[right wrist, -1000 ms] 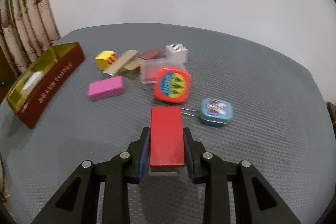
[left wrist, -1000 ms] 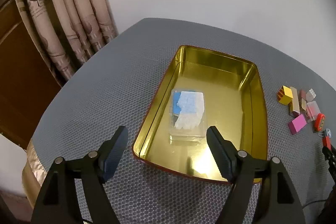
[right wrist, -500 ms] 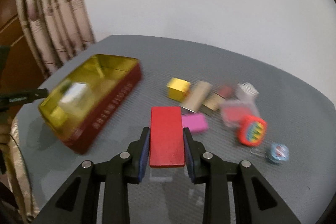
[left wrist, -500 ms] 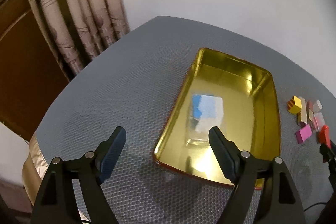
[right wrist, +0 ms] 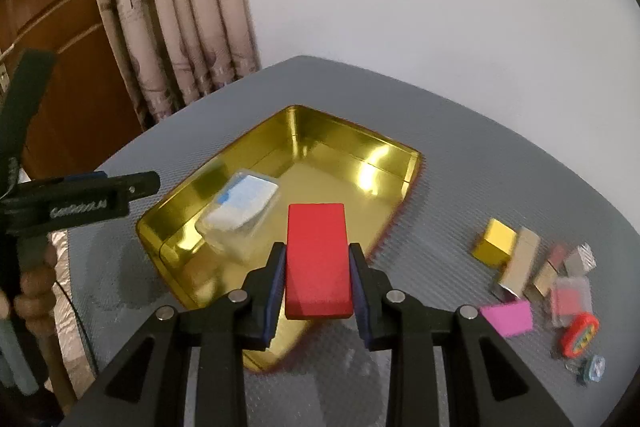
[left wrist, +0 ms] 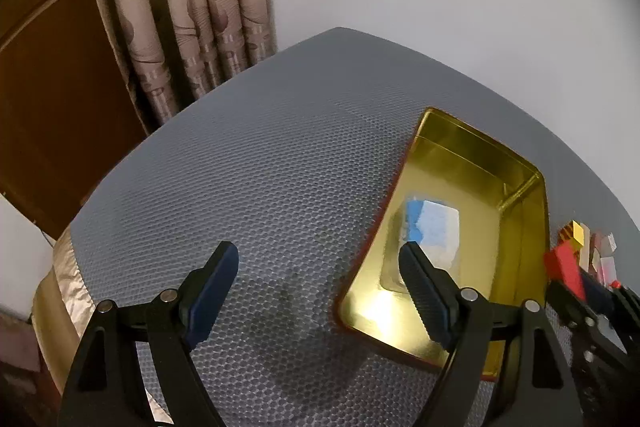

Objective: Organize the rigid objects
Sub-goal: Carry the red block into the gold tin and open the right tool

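Right hand-held gripper: nearest in the right wrist view; its two pads pinch one red block by its long sides.
Red block: one; flat and rectangular, held above the near right part of the tin, not touching it; the left wrist view shows it at the right edge, in the other gripper's jaws.
Left hand-held gripper: jaws spread wide with nothing between them; one finger stands over the bare table, the other over the tin's near left corner. It enters the right wrist view from the left.
Table: one, under a grey cover with a honeycomb pattern; a gold-coloured cloth shows at its near left edge.
Tin: one open rectangular box, gold inside, dark red outside, lying flat on the table.
In the tin: one clear plastic case with a blue and white card inside, lying on the floor of the tin toward its left side; the rest of the floor is bare gold.
Loose things on the table, right of the tin: about nine, close together and blurred. One pink block, one round red tin with a bright lid and one small blue tin lie nearest; behind them one clear pinkish case, two tan blocks, one yellow cube, one reddish piece and one silver patterned piece.
Behind the table: one patterned curtain, a brown wooden door to its left, a plain white wall.
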`<state>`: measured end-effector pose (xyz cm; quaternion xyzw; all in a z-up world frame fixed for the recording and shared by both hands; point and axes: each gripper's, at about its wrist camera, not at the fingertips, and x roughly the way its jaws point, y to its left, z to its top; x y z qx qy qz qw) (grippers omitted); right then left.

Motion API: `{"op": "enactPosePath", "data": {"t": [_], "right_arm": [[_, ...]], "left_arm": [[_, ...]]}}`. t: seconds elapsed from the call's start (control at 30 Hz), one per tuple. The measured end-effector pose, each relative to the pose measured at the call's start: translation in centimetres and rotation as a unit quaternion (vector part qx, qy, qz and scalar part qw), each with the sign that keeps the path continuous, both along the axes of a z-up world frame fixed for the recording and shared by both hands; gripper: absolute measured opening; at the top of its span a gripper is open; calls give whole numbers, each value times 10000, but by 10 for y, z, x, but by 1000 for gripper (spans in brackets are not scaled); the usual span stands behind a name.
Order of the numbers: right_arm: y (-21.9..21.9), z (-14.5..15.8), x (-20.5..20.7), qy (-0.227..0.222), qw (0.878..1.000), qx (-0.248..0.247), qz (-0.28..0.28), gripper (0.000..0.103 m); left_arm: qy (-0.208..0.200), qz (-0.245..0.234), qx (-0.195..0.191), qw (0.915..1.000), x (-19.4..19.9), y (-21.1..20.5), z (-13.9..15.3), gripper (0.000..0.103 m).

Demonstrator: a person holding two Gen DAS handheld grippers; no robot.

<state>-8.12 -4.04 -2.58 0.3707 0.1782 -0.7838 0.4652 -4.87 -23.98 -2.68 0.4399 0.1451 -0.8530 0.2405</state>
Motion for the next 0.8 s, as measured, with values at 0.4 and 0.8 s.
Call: {"op": "enactPosePath", "data": {"t": [0.4, 0.8], "right_arm": [[-61, -32, -3, -43, 9965, 832, 28, 30], [-77, -49, 6, -66, 9933, 1153, -41, 30]], "left_arm": [[-29, 142, 147, 9998, 1, -6, -2, 80], [-53, 156, 254, 9995, -1, -8, -5, 80]]}}
